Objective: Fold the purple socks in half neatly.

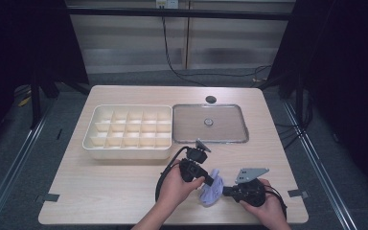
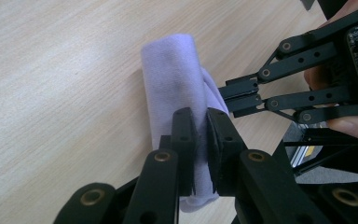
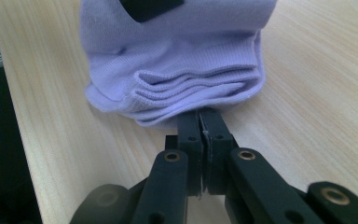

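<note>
A folded lavender sock [image 1: 212, 194] lies near the table's front edge, between the two hands. My left gripper [image 1: 213, 181] comes at it from the left and is shut on one fold of the sock [image 2: 172, 79], with cloth pinched between its jaws [image 2: 201, 126]. From the right, my right gripper [image 1: 225, 191] is shut on the sock's layered cuff edge [image 3: 177, 51], its tips [image 3: 199, 119] tucked under the cloth. The left gripper view shows the right gripper [image 2: 226, 95] meeting the sock's side.
A cream tray [image 1: 88, 139] divided into several compartments stands at the middle left. Beside it on the right lies a flat clear lid [image 1: 177, 124] with a small knob. A dark round hole [image 1: 211, 99] sits behind the lid. The table's front edge is close below the hands.
</note>
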`<state>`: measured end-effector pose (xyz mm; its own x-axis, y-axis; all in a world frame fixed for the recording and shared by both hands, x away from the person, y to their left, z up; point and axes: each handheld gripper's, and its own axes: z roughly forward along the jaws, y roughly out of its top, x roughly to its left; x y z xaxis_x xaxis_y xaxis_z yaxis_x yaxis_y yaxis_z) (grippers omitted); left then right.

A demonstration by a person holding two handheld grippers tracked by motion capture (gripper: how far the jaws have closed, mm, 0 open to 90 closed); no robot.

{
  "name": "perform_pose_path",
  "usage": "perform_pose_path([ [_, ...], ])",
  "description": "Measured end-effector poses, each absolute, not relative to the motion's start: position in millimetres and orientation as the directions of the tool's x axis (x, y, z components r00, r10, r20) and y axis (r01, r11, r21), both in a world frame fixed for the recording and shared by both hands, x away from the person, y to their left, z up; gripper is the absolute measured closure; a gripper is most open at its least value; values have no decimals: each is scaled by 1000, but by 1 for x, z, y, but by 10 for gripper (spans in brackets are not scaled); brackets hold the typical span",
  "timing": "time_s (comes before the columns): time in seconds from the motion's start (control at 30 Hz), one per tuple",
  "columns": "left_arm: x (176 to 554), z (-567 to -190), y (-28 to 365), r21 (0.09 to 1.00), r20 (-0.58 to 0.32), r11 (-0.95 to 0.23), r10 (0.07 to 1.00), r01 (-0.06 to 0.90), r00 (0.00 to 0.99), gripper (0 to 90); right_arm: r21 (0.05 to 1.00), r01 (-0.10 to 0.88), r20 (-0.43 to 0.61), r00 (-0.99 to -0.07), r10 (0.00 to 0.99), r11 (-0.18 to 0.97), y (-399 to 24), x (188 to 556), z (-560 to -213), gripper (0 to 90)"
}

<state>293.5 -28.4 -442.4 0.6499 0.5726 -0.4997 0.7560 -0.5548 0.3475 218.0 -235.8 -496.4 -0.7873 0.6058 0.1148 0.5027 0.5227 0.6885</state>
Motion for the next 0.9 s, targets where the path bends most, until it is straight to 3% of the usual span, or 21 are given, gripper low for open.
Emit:
perform_pose_path([
  [0.9, 289, -444, -35, 352, -499, -563, 563, 748, 659, 819, 687, 505, 123, -790, 601, 523, -224, 220, -499, 881],
])
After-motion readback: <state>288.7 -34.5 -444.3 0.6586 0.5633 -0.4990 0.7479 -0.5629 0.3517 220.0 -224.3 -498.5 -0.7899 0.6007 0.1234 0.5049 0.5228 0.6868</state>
